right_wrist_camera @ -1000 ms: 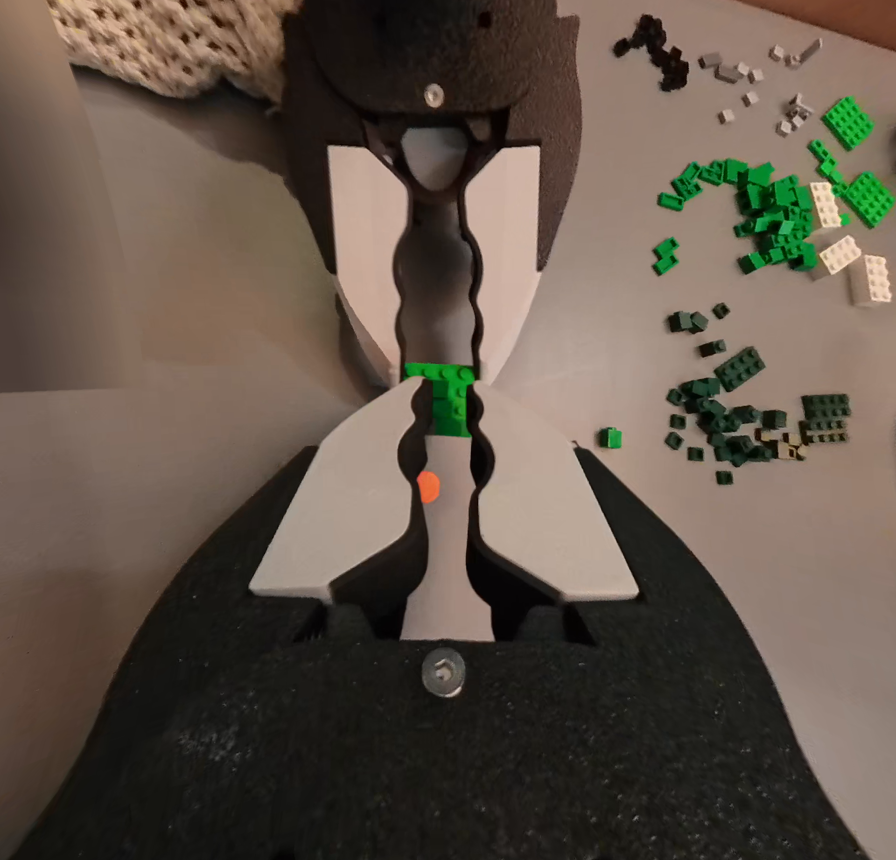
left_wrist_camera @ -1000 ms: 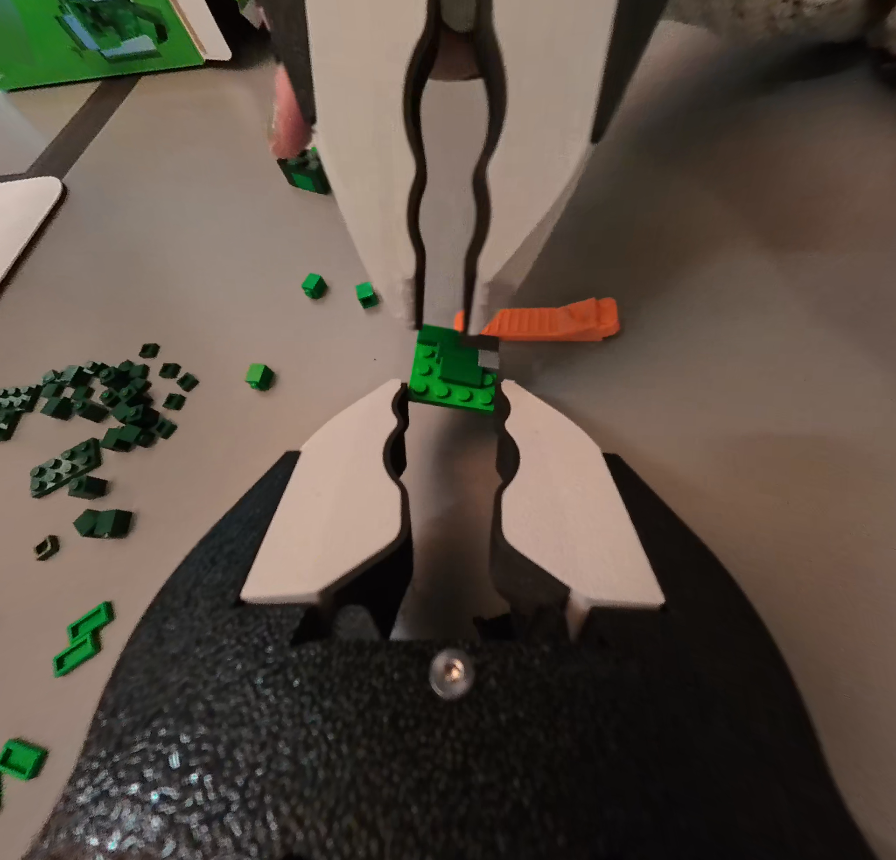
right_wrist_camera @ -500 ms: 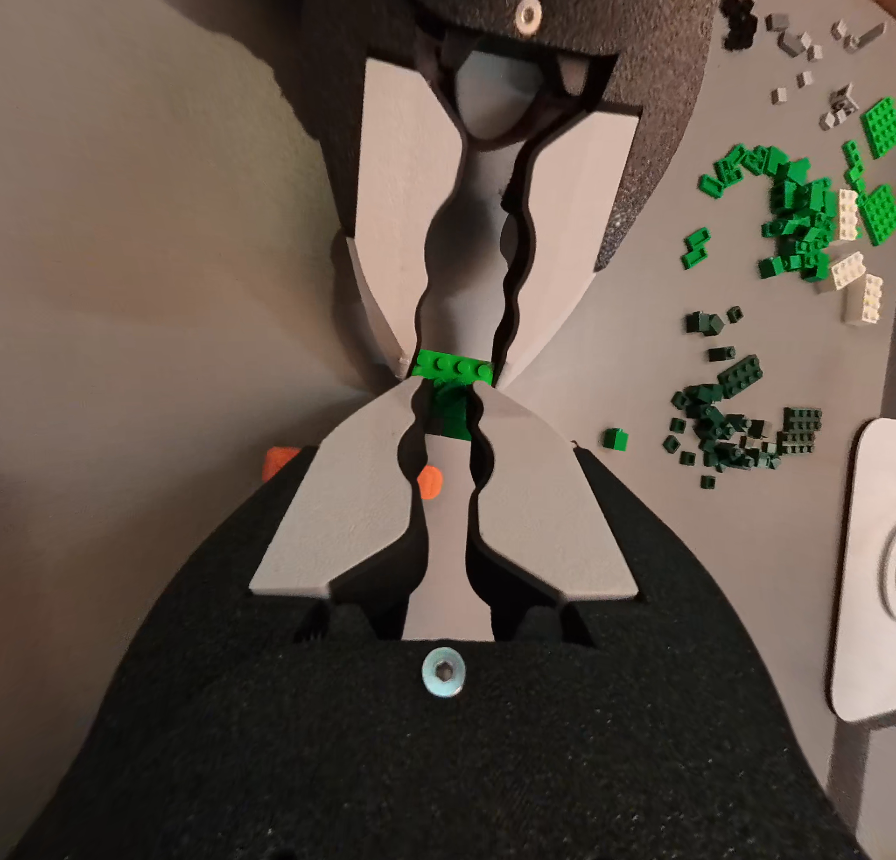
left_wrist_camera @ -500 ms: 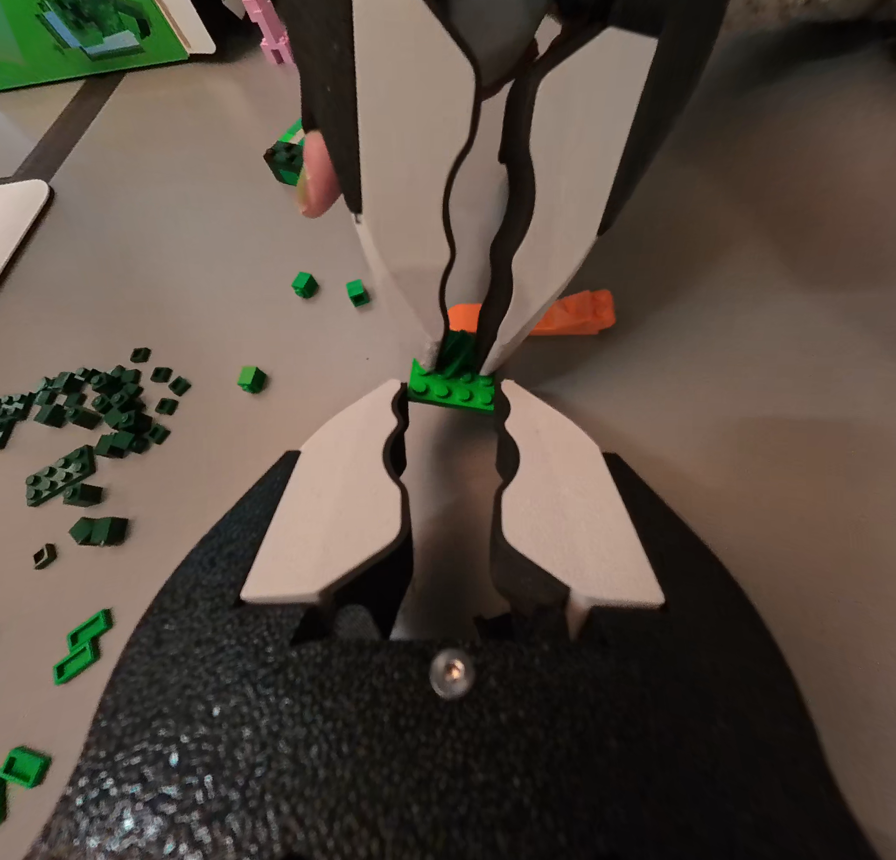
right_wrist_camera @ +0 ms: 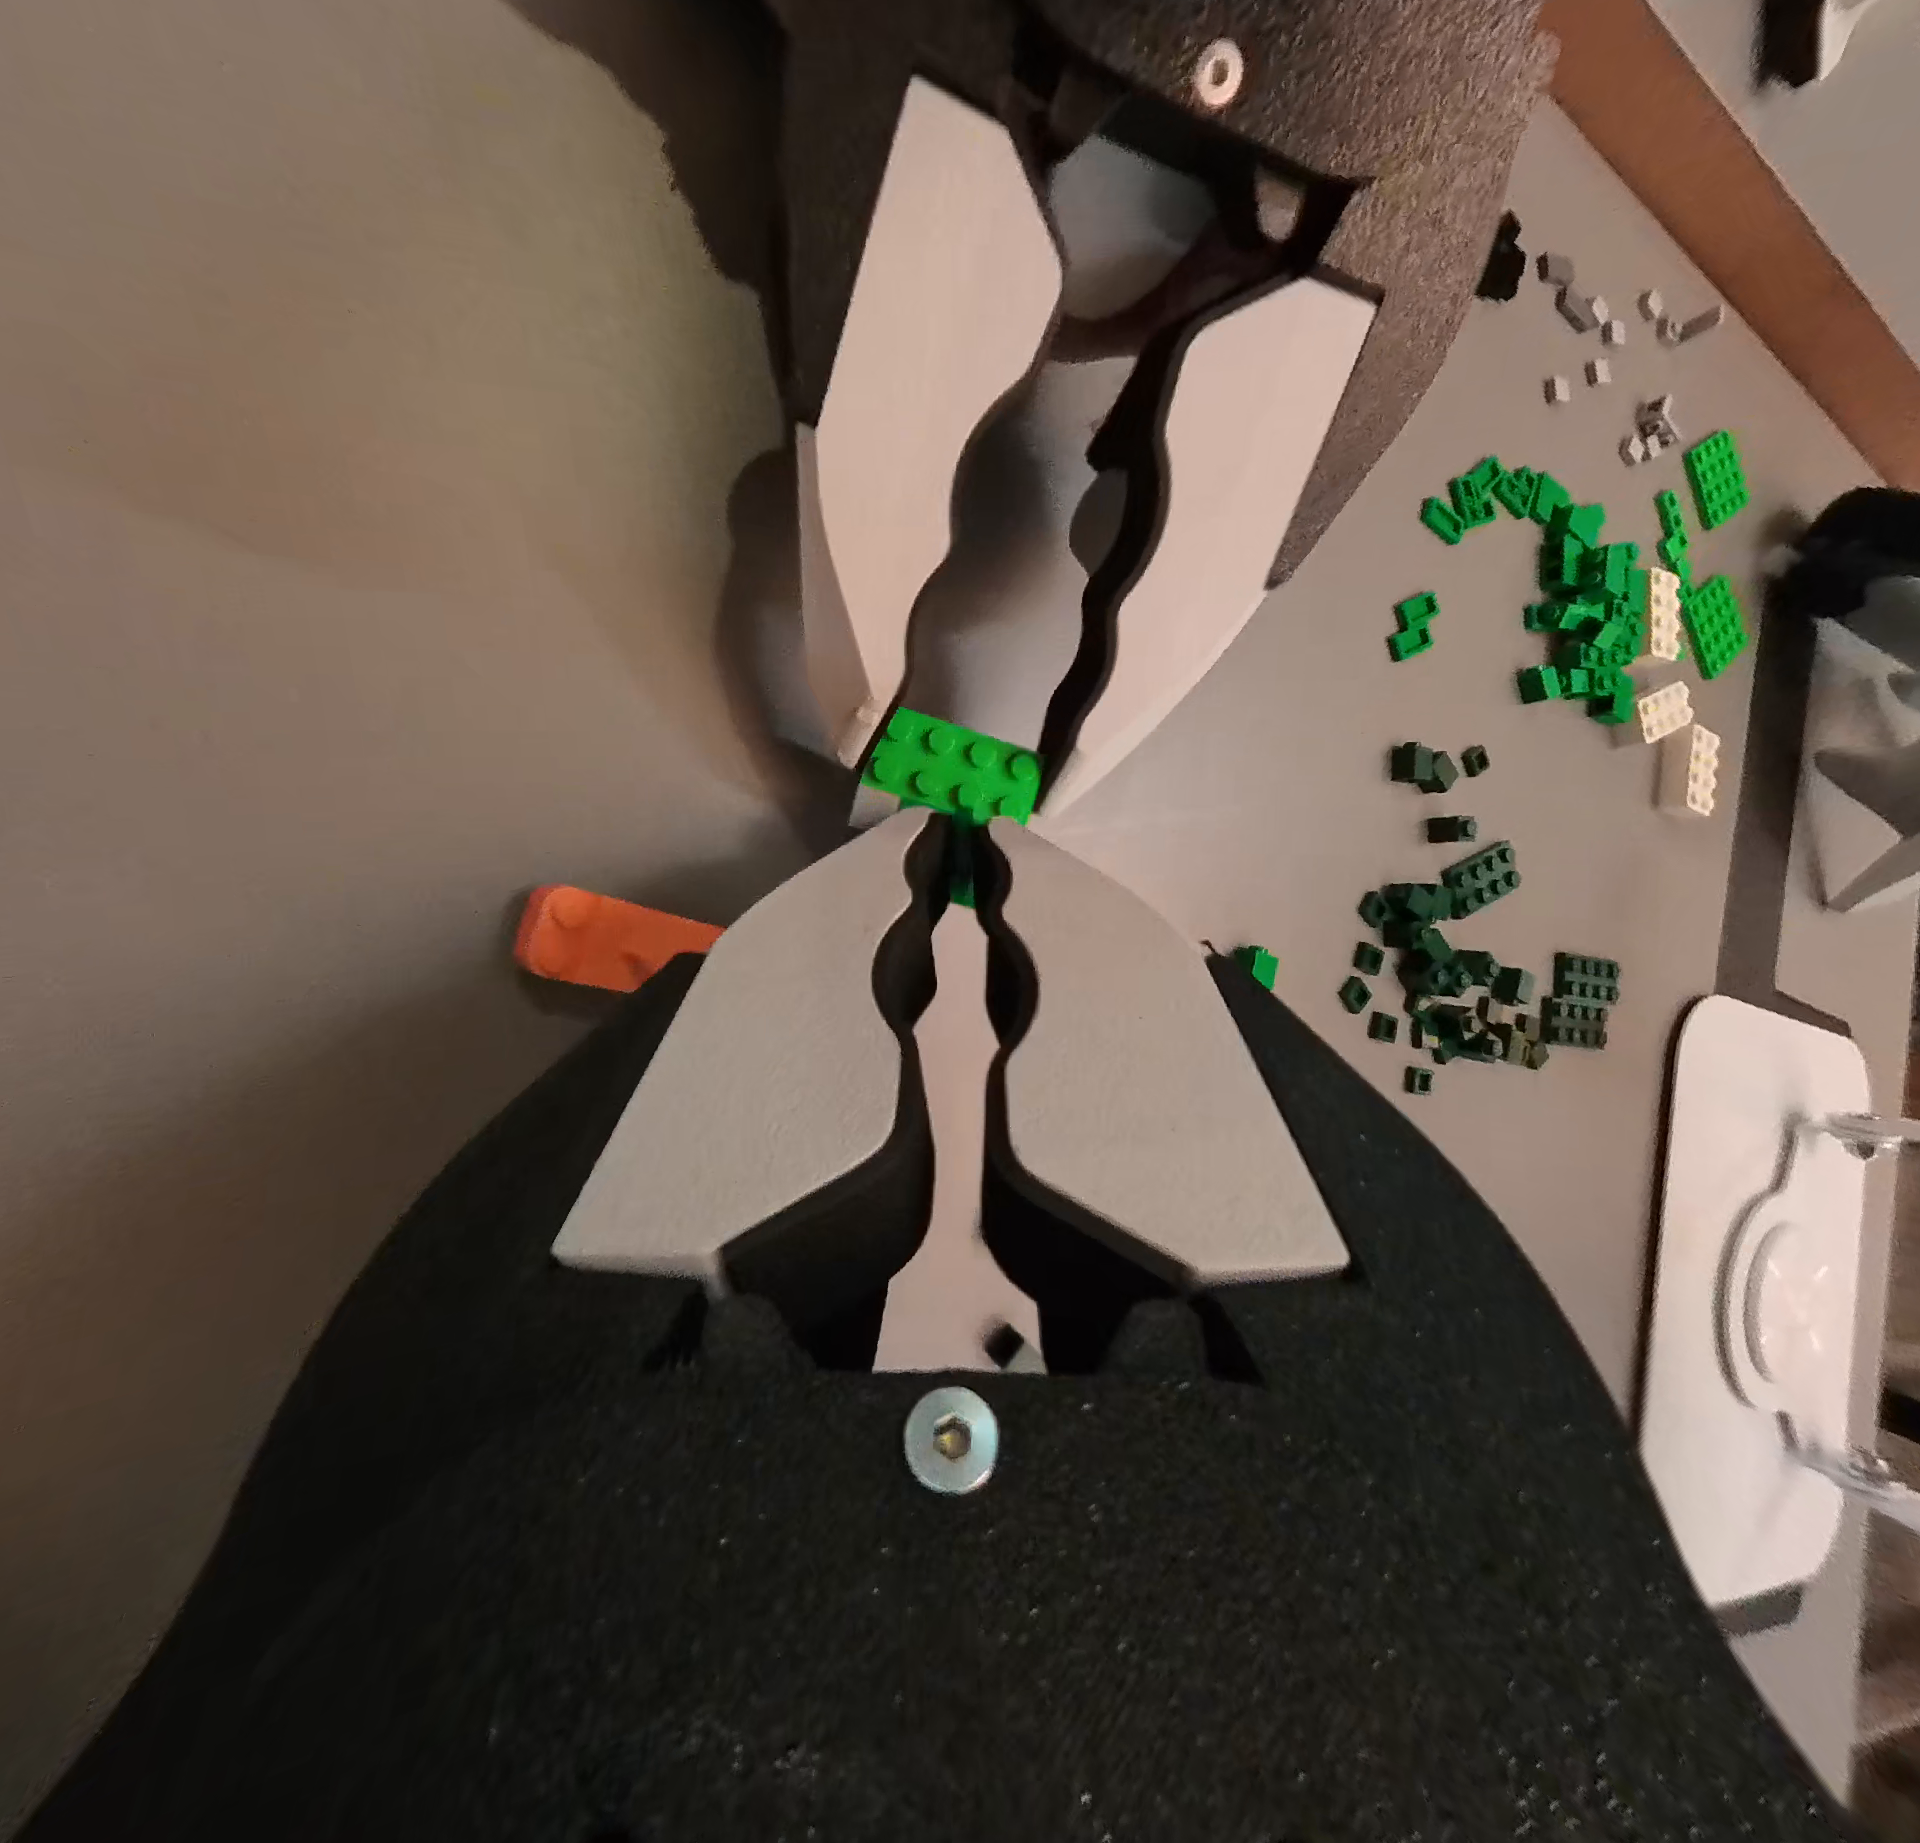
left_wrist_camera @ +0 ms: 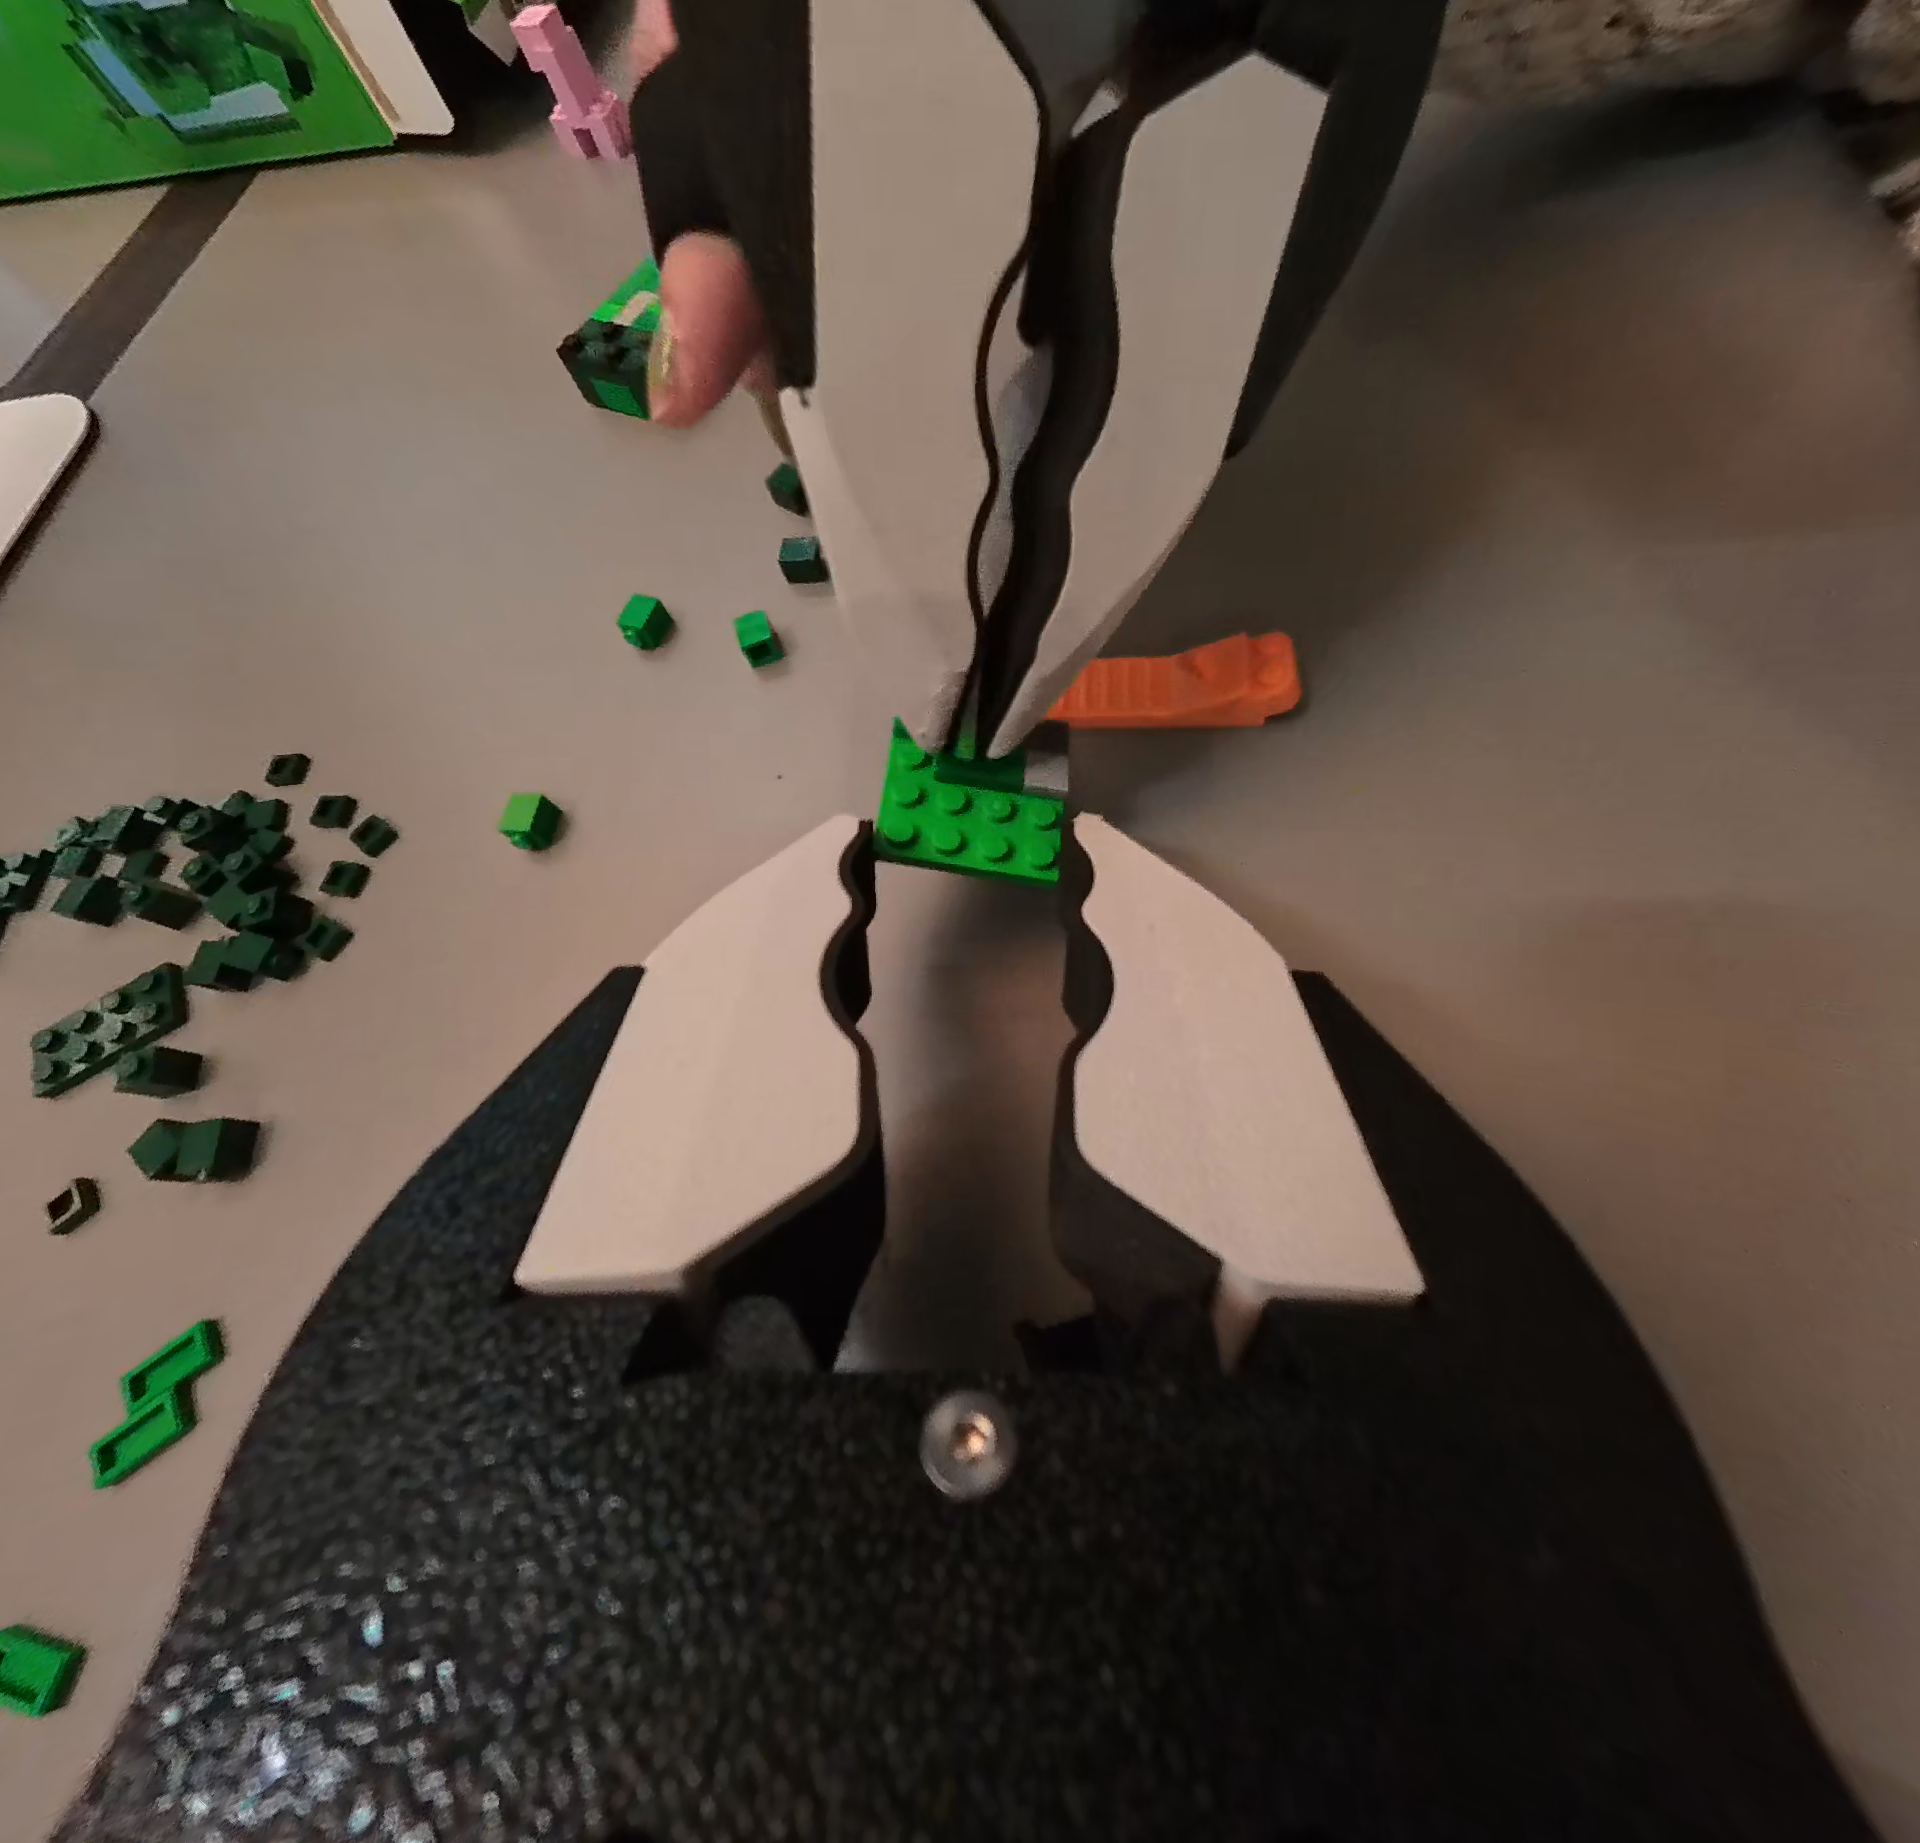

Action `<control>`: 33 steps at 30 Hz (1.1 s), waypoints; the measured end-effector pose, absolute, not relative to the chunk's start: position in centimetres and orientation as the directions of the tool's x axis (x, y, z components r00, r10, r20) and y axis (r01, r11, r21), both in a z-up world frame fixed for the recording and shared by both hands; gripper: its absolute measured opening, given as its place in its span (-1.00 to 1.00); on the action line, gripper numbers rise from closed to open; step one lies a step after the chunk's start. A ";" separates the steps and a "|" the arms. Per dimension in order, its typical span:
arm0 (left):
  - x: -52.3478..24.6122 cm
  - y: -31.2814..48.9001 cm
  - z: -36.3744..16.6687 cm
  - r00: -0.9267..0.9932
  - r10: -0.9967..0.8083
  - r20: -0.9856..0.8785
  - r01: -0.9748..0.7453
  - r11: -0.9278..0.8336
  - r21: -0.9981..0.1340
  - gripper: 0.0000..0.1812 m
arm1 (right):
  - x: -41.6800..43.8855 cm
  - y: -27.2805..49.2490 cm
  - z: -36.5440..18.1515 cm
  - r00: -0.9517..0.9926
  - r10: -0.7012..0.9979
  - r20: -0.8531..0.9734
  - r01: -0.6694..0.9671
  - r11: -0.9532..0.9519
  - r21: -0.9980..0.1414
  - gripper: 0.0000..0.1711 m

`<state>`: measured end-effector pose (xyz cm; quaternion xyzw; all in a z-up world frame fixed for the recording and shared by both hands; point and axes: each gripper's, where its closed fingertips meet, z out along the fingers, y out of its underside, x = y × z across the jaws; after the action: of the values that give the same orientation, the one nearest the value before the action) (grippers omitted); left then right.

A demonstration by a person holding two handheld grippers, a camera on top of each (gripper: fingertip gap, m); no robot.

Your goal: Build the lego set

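A: What had changed since half a second before?

B: The right gripper [right_wrist_camera: 961,837] had tilted further and swung, so more of the orange tool [left_wrist_camera: 1174,681] showed past its fingers, and a fingertip [left_wrist_camera: 701,328] had dropped lower beside it.

A: And the plate?

B: The bright green plate [left_wrist_camera: 971,827] was held off the table [left_wrist_camera: 1558,546], between the two grippers, which met tip to tip. Its long axis ran crosswise, from one left finger to the other, studs facing up and tipped slightly toward the left camera.

A: Who had hold of it?

B: The left gripper [left_wrist_camera: 971,843], jaws parted just the plate's length and clamped on its short ends. The right one was nearly closed, pinching a small dark green piece [right_wrist_camera: 961,874] that sat on the plate's far edge.

A: Anything else about?

B: Dark green bricks [left_wrist_camera: 197,910] lay scattered well to the left, two loose green cubes [left_wrist_camera: 644,619] nearer, and a green box [left_wrist_camera: 177,58] at the far corner. In the right view, bright green bricks [right_wrist_camera: 1579,598] lay heaped farther off.
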<state>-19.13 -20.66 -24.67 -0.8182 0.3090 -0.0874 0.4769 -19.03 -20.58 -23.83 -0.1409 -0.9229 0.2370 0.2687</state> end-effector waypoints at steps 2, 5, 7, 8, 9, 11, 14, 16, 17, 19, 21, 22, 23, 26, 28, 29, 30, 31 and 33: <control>-19.1 -20.7 -24.6 0.795 -0.589 -0.144 -0.415 -0.354 -0.838 -0.64 | -19.0 -20.5 -23.8 -0.816 0.367 0.447 0.111 0.858 -0.502 -0.96; -19.1 -20.7 -24.6 0.794 -0.591 -0.139 -0.412 -0.356 -0.839 -0.64 | -18.9 -20.6 -23.9 -0.816 0.326 0.477 0.070 0.876 -0.478 -0.96; -19.1 -20.7 -24.7 0.793 -0.592 -0.140 -0.415 -0.358 -0.836 -0.64 | -18.8 -20.6 -23.9 -0.816 0.312 0.487 0.060 0.883 -0.466 -0.96; -19.1 -20.7 -24.7 0.792 -0.593 -0.141 -0.417 -0.359 -0.835 -0.64 | -18.8 -20.6 -23.9 -0.815 0.309 0.490 0.056 0.884 -0.464 -0.95; -19.1 -20.7 -24.7 0.793 -0.593 -0.141 -0.417 -0.359 -0.835 -0.64 | -18.8 -20.6 -23.9 -0.814 0.307 0.493 0.054 0.885 -0.463 -0.95; -19.1 -20.7 -24.6 0.794 -0.592 -0.138 -0.413 -0.358 -0.837 -0.64 | -18.8 -20.7 -23.9 -0.814 0.312 0.489 0.054 0.880 -0.472 -0.95; -19.1 -20.7 -24.5 0.798 -0.589 -0.130 -0.401 -0.357 -0.843 -0.64 | -18.9 -20.9 -23.7 -0.814 0.340 0.470 0.071 0.862 -0.502 -0.94; -19.2 -20.7 -24.4 0.800 -0.588 -0.125 -0.394 -0.357 -0.847 -0.64 | -19.0 -20.9 -23.5 -0.811 0.369 0.454 0.090 0.845 -0.528 -0.93; -19.2 -20.7 -24.4 0.800 -0.587 -0.122 -0.391 -0.357 -0.848 -0.64 | -19.1 -20.9 -23.4 -0.809 0.386 0.444 0.101 0.835 -0.541 -0.93; -19.2 -20.7 -24.4 0.801 -0.587 -0.118 -0.387 -0.357 -0.850 -0.64 | -19.1 -21.0 -23.1 -0.811 0.414 0.413 0.122 0.810 -0.573 -0.93; -19.2 -20.7 -24.4 0.801 -0.587 -0.118 -0.387 -0.357 -0.850 -0.64 | -19.1 -21.2 -22.9 -0.818 0.442 0.369 0.146 0.780 -0.609 -0.93; -19.2 -20.7 -24.4 0.801 -0.587 -0.117 -0.387 -0.358 -0.850 -0.64 | -19.0 -21.3 -22.9 -0.820 0.455 0.347 0.159 0.764 -0.625 -0.93; -19.2 -20.7 -24.4 0.801 -0.587 -0.117 -0.386 -0.358 -0.850 -0.64 | -19.0 -21.3 -22.9 -0.821 0.468 0.329 0.173 0.752 -0.637 -0.93; -19.2 -20.7 -24.3 0.803 -0.585 -0.113 -0.381 -0.358 -0.853 -0.64 | -19.1 -21.2 -22.8 -0.814 0.490 0.312 0.195 0.736 -0.648 -0.91; -19.3 -20.6 -24.2 0.808 -0.580 -0.107 -0.371 -0.358 -0.857 -0.64 | -19.1 -20.9 -22.6 -0.800 0.517 0.305 0.216 0.722 -0.657 -0.91; -19.3 -20.6 -24.2 0.810 -0.578 -0.100 -0.363 -0.360 -0.859 -0.64 | -19.0 -20.7 -22.5 -0.792 0.536 0.290 0.237 0.710 -0.664 -0.91; -19.4 -20.6 -24.1 0.813 -0.575 -0.091 -0.354 -0.363 -0.862 -0.64 | -18.9 -20.5 -22.4 -0.785 0.555 0.275 0.257 0.696 -0.670 -0.91; -19.4 -20.6 -24.0 0.818 -0.570 -0.082 -0.343 -0.367 -0.865 -0.64 | -18.7 -20.4 -22.4 -0.779 0.570 0.261 0.274 0.684 -0.676 -0.92; -19.5 -20.5 -24.0 0.823 -0.565 -0.061 -0.324 -0.377 -0.868 -0.64 | -18.3 -20.3 -22.4 -0.773 0.587 0.240 0.299 0.672 -0.678 -0.91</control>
<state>-19.52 -20.54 -23.99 -0.8206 0.2706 -0.1234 0.4880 -18.33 -20.34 -22.36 -0.2500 -0.8859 0.3190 0.2257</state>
